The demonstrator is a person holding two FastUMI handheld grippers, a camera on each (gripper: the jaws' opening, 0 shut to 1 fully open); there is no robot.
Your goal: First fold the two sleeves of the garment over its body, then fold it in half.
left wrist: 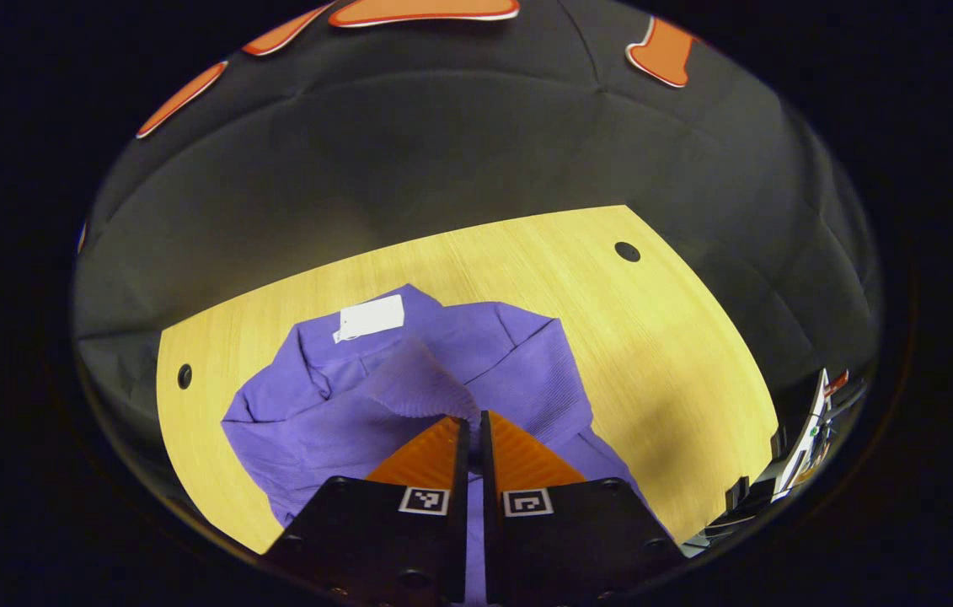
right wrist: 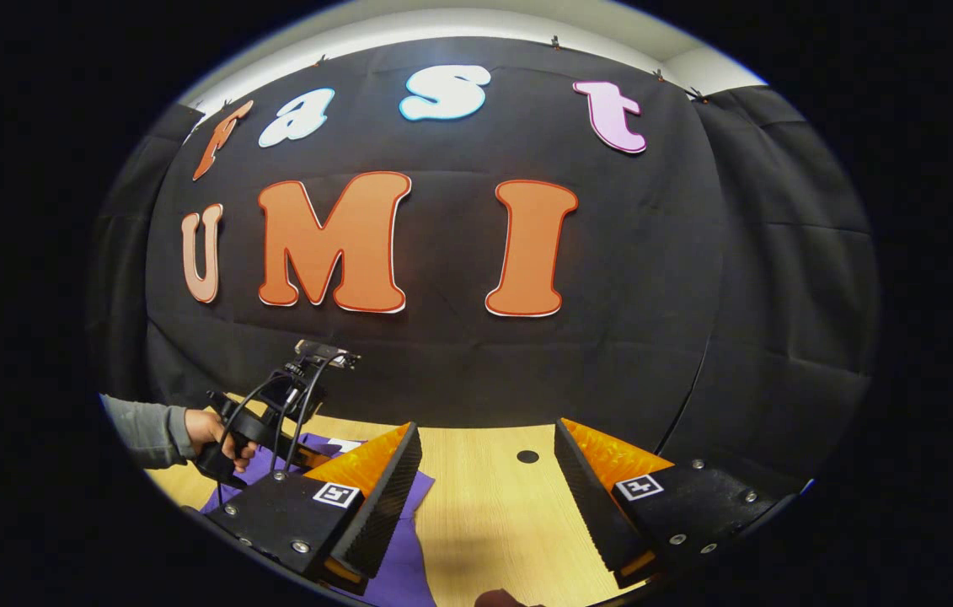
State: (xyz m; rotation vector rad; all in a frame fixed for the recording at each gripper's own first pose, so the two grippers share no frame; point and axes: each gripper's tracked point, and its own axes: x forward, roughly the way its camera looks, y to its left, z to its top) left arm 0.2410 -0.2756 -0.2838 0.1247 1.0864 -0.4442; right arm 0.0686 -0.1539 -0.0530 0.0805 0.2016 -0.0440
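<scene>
Closest up, left gripper (left wrist: pixel 473 419) with its fingers pinched together on a ribbed sleeve cuff (left wrist: pixel 424 381), lifted a bit and hanging over the body of the purple garment (left wrist: pixel 409 396). Lying spread on the wooden table (left wrist: pixel 678 354), roughly centre-left of the top, with a white tag (left wrist: pixel 370 317) up at the far end near the collar. Looks like a soft knit, light and floppy, so probably going to drape and bunch rather than hold a crease, and likely to drag the rest along if pulled too fast. Best guess for holds: cuffs for the sleeve folds, then the hem or shoulder corners for the half fold, since pinching mid-fabric would just make a lump. Plenty of bare wood to the right of the garment and some beyond it, less on the near-left side where the cloth runs close to the table edge, so worth minding that nothing slides off there. Couple of small dark holes (left wrist: pixel 627 251) in the tabletop, well apart from the cloth. Over in the right gripper view, right gripper (right wrist: pixel 489 493) hovering above the table with fingers wide apart, holding nothing, its left finger over a purple edge of fabric. Also visible farther off there, a hand (right wrist: pixel 211 432) in a grey sleeve (right wrist: pixel 143 432) holding the other gripper's handle above the garment.
</scene>
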